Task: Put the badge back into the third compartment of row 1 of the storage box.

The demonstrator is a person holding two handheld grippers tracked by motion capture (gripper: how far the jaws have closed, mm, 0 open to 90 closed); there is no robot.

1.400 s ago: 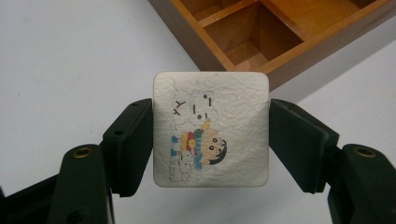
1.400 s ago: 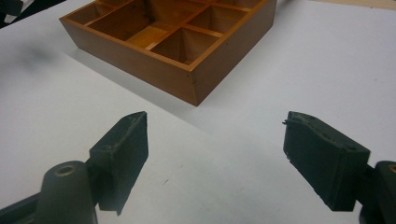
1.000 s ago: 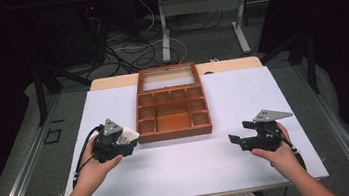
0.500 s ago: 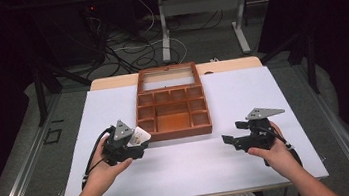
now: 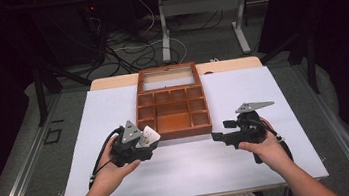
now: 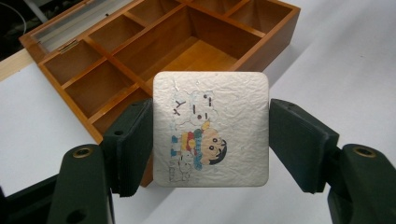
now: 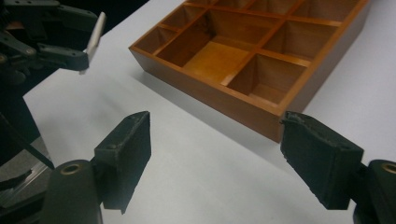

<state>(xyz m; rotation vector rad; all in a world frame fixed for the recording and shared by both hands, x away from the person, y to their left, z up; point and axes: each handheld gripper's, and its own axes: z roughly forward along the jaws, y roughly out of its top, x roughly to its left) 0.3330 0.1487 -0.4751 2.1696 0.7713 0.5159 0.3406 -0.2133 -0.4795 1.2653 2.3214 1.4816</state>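
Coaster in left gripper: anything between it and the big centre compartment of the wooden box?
Nothing visible. The coaster is clamped in the left gripper, just off the wooden box near edge. Only the box's low front wall lies between. The centre compartment looks empty. The right gripper is open off to the side.

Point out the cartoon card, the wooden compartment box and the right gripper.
cartoon card (image 6: 211,128): left gripper view, middle of its printed face.
wooden compartment box (image 5: 175,132): high view, its near wall.
right gripper (image 7: 212,158): right gripper view, gap midway between its open jaws.
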